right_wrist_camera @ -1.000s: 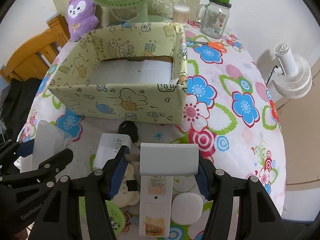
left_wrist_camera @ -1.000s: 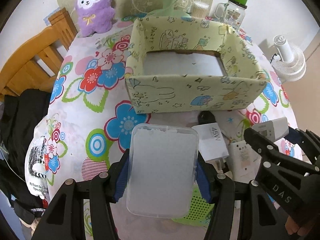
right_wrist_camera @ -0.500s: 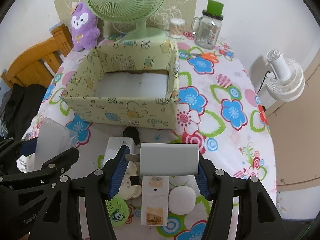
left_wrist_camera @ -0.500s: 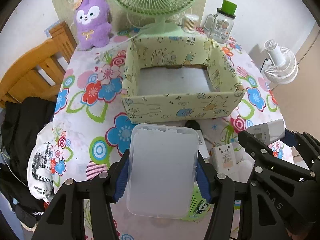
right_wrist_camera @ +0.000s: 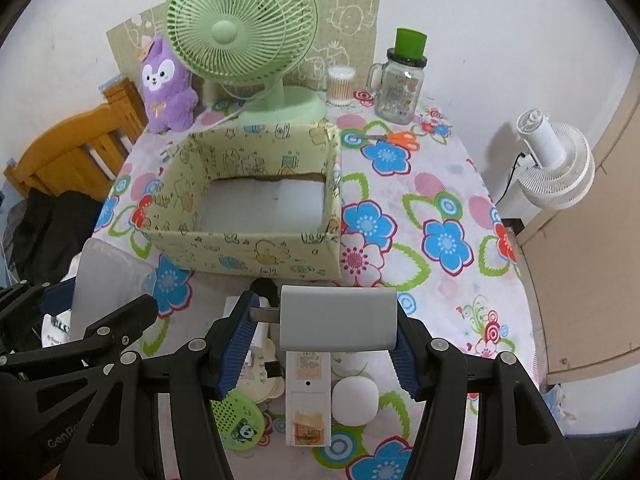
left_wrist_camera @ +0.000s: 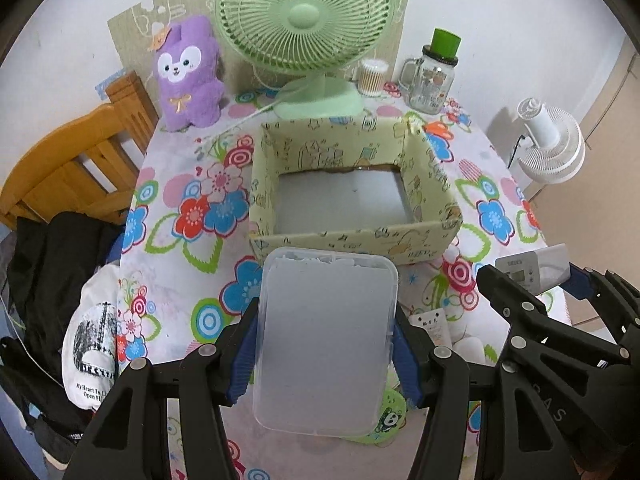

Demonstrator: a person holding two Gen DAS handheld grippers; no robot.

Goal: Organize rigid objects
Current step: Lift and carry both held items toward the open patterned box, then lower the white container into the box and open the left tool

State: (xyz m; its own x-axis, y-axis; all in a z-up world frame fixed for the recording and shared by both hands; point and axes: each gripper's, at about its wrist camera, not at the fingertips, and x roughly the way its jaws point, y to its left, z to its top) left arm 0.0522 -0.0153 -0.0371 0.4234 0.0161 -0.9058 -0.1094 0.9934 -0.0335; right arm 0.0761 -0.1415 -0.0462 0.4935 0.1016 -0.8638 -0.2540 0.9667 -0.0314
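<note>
My left gripper (left_wrist_camera: 326, 344) is shut on a translucent plastic case (left_wrist_camera: 326, 320), held flat above the table's near edge. My right gripper (right_wrist_camera: 324, 328) is shut on a white charger block (right_wrist_camera: 338, 318) whose metal prongs stick out to the left. Both hang just in front of the open yellow cartoon-print box (right_wrist_camera: 248, 254), which has only a white sheet on its floor. Below the right gripper lie a long white device (right_wrist_camera: 308, 396), a white round puck (right_wrist_camera: 355, 396) and a green round tag (right_wrist_camera: 238, 420).
Behind the box stand a green desk fan (left_wrist_camera: 304, 16), a purple plush (left_wrist_camera: 188, 76), a glass jar with green lid (right_wrist_camera: 400, 80) and a cotton-swab tub (right_wrist_camera: 340, 84). Orange scissors (right_wrist_camera: 400, 138) lie far right. A wooden chair (left_wrist_camera: 72, 168) and dark clothes are on the left, and a white fan (right_wrist_camera: 556, 164) stands right of the table.
Both grippers have risen with their loads still held. The table and box look smaller and farther, and more of the fan and wall has come into view.
</note>
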